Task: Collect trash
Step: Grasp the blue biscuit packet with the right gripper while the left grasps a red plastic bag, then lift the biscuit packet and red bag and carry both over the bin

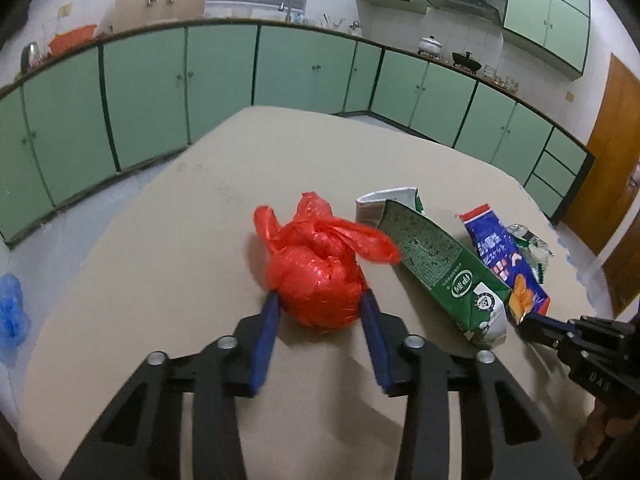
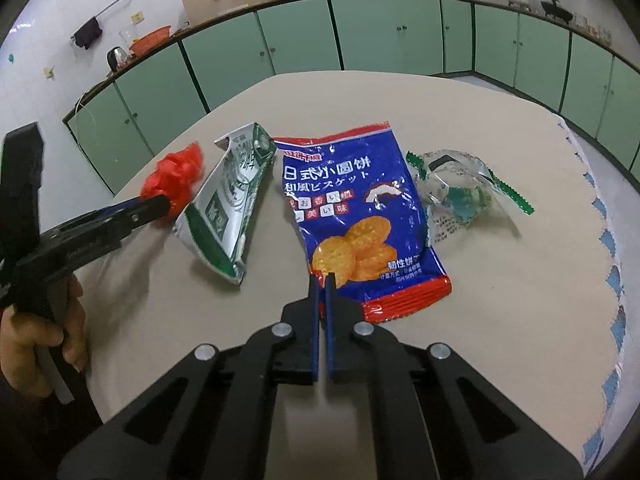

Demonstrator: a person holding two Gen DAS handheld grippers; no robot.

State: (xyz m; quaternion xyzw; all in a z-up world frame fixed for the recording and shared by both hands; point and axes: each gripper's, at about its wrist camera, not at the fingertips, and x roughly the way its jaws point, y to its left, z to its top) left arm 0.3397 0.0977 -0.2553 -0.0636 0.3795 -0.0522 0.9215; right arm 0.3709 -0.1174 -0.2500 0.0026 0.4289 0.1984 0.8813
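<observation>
Left tongs (image 1: pixel 320 300) straddle the crinkly red plastic bag (image 1: pixel 316 276), spread; right tongs (image 2: pixel 322 280) pinch the glossy blue biscuit packet (image 2: pixel 356 208).

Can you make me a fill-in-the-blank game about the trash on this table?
1. The left gripper has its fingers on either side of a knotted plastic bag coloured ____.
2. The right gripper pinches the edge of a blue ____ packet.
3. The flattened carton between the bag and the packet is mostly white and ____.
4. The crumpled wrapper at the far right is mostly ____.

Missing words: red; biscuit; green; see-through
</observation>
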